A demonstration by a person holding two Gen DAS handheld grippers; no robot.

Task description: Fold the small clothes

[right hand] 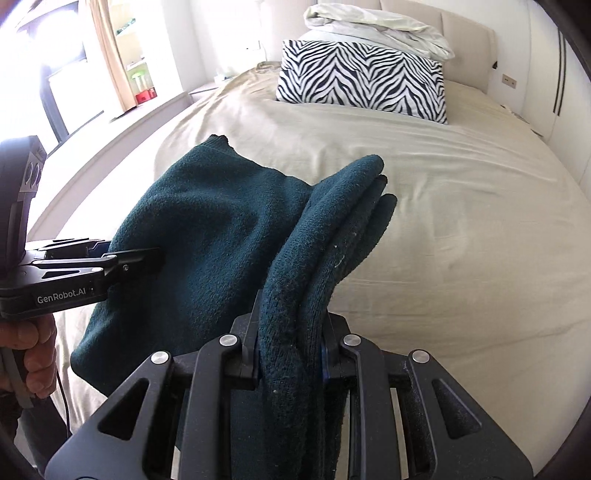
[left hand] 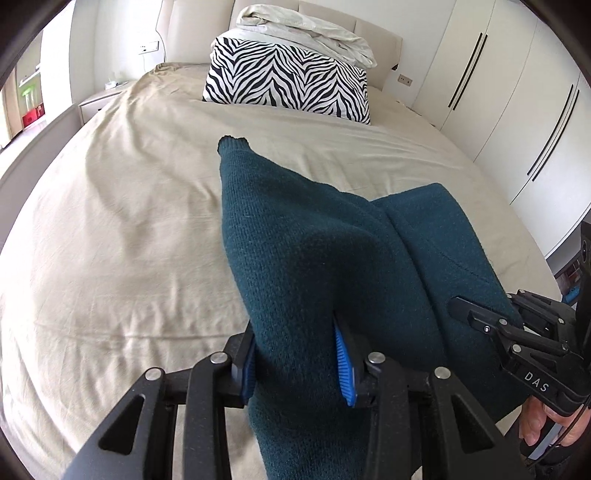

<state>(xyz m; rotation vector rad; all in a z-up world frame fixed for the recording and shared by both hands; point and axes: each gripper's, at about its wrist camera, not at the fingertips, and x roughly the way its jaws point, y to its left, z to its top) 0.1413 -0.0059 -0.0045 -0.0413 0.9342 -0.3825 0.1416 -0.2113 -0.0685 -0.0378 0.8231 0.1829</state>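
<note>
Gripping a dark teal knit garment (left hand: 314,236) from two sides, above the beige bedsheet (left hand: 110,221). Left gripper (left hand: 295,362) clenched on a thick fold, ribbed blue pads (left hand: 343,369) pressed into the cloth. Right gripper (right hand: 291,354) clamped on a bunched, rope-like roll of the same knit, its pads nearly buried. Seen only from the left wrist: white wardrobe doors (left hand: 517,110) with long dark handles, and the right gripper's black linkage (left hand: 491,325) lettered "DAS" biting the garment's edge. Seen only from the right wrist: a bright window (right hand: 66,74) with a tan curtain, the left gripper (right hand: 147,258) marked "GenRobot.AI", and the hand (right hand: 33,354) around its handle. Fuzzy, pilled surface on the knit, one ribbed cuff (right hand: 218,142) sticking up. Shared by both: a zebra-striped pillow (left hand: 288,77) under a crumpled white duvet (left hand: 306,29), against a padded headboard (right hand: 465,33).
</note>
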